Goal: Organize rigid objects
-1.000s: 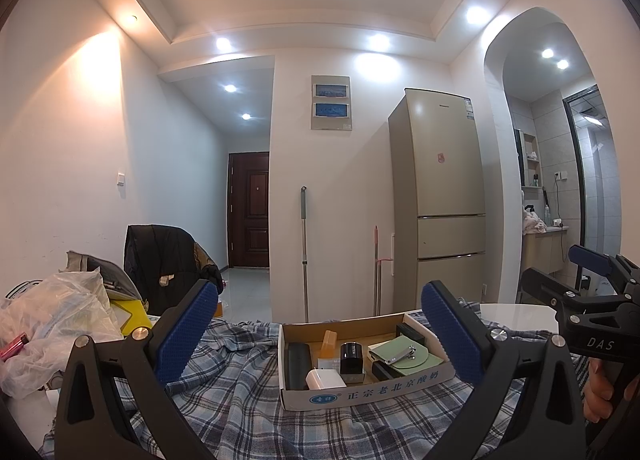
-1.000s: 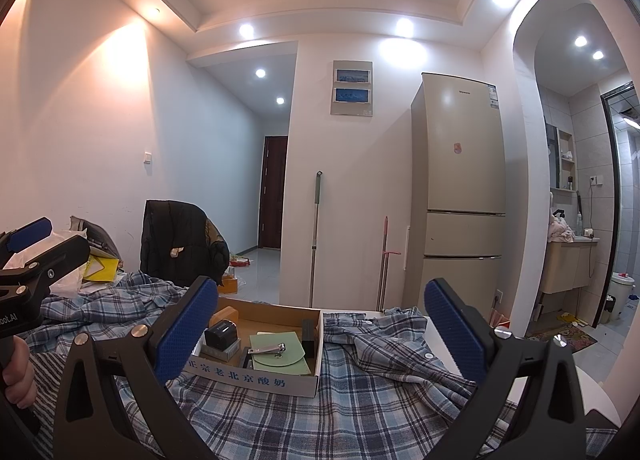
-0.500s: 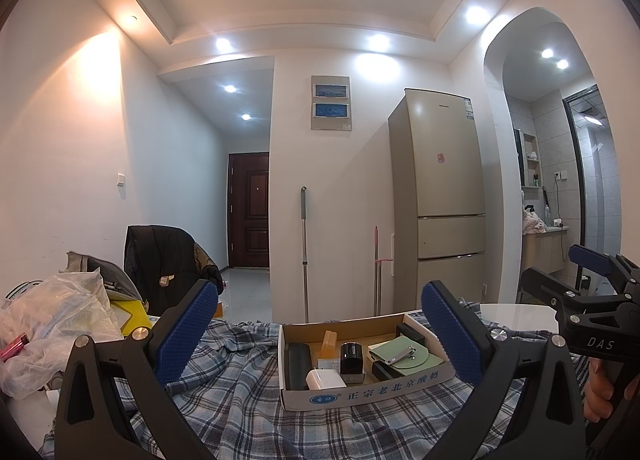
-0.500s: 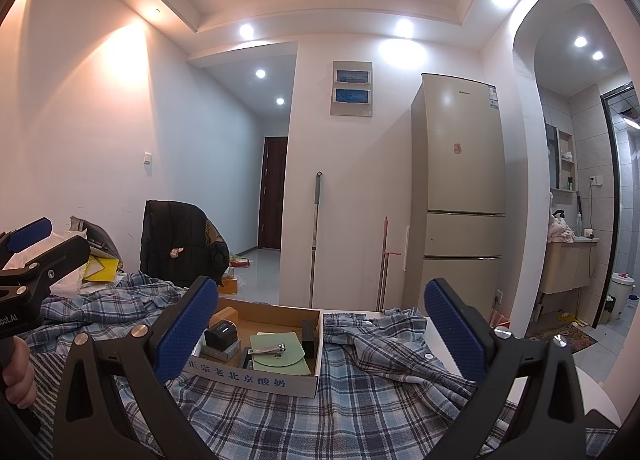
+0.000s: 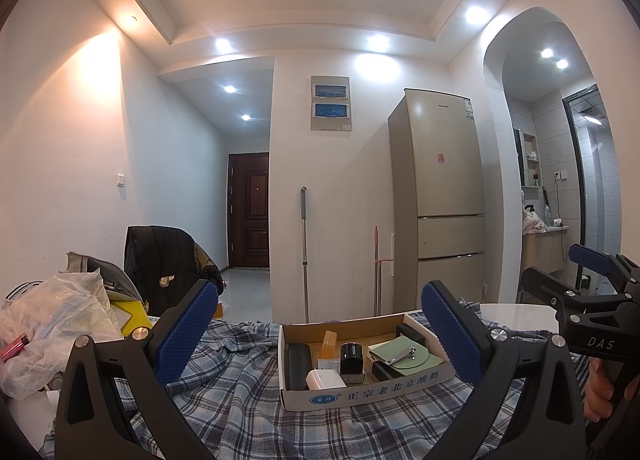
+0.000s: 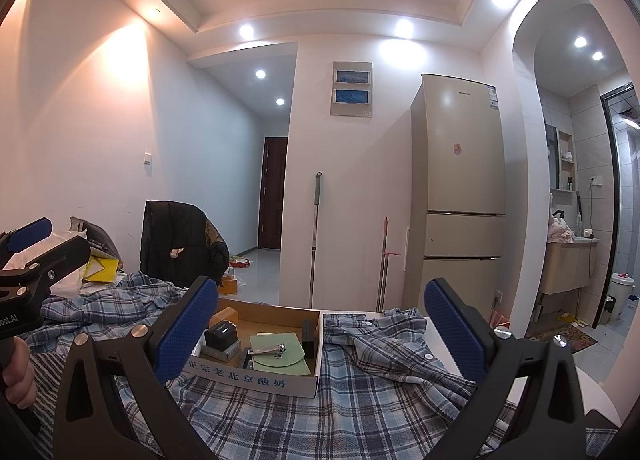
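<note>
A shallow cardboard box [image 5: 360,394] [image 6: 256,378] sits on a blue plaid cloth [image 5: 240,396] [image 6: 360,400]. It holds a white charger [image 5: 324,379], a black case [image 5: 298,364], a black cube [image 5: 352,356] [image 6: 221,334], an orange block [image 5: 329,342] [image 6: 224,316], a green pouch [image 5: 404,354] [image 6: 280,352] and nail clippers [image 5: 400,356] [image 6: 266,351]. My left gripper [image 5: 320,336] is open and empty, held above the cloth before the box. My right gripper [image 6: 320,332] is open and empty, right of the box. Each gripper shows at the other view's edge.
A pile of plastic bags [image 5: 52,324] lies at the left. A chair with a black jacket [image 5: 164,264] stands behind the table. A fridge [image 5: 444,216], two mop handles [image 5: 305,252] and a white round table edge [image 5: 516,312] are beyond.
</note>
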{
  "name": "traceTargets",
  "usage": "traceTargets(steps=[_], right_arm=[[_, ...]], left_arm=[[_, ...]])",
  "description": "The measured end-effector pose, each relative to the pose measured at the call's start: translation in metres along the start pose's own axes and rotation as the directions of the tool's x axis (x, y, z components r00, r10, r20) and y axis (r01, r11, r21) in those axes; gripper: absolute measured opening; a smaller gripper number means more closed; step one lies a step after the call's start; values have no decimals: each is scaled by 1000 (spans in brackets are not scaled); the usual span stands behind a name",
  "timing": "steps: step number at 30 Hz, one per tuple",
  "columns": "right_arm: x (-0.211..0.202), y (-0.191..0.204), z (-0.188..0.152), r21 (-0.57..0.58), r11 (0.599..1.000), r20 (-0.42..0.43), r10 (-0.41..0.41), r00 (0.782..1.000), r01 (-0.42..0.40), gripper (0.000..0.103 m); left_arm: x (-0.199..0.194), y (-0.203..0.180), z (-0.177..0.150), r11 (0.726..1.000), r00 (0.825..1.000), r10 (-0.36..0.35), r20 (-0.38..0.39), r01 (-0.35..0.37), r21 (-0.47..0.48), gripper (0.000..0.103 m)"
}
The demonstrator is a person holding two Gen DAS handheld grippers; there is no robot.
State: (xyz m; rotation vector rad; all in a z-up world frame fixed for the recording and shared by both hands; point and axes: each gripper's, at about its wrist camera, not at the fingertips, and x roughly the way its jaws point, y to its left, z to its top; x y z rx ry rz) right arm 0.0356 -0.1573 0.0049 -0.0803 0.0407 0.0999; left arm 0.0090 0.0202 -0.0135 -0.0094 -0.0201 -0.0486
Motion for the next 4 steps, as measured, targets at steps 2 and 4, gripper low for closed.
traceTargets(steps=[2, 4], right_arm=[[0, 0, 0, 0, 1000, 0, 0, 1000, 0, 103], [0, 0, 0, 1, 1000, 0, 0, 1000, 0, 103]], left_arm=[[0, 0, 0, 1000, 1000, 0, -1, 0, 0, 103], [0, 0, 0, 1000, 1000, 0, 0, 0, 0, 103]])
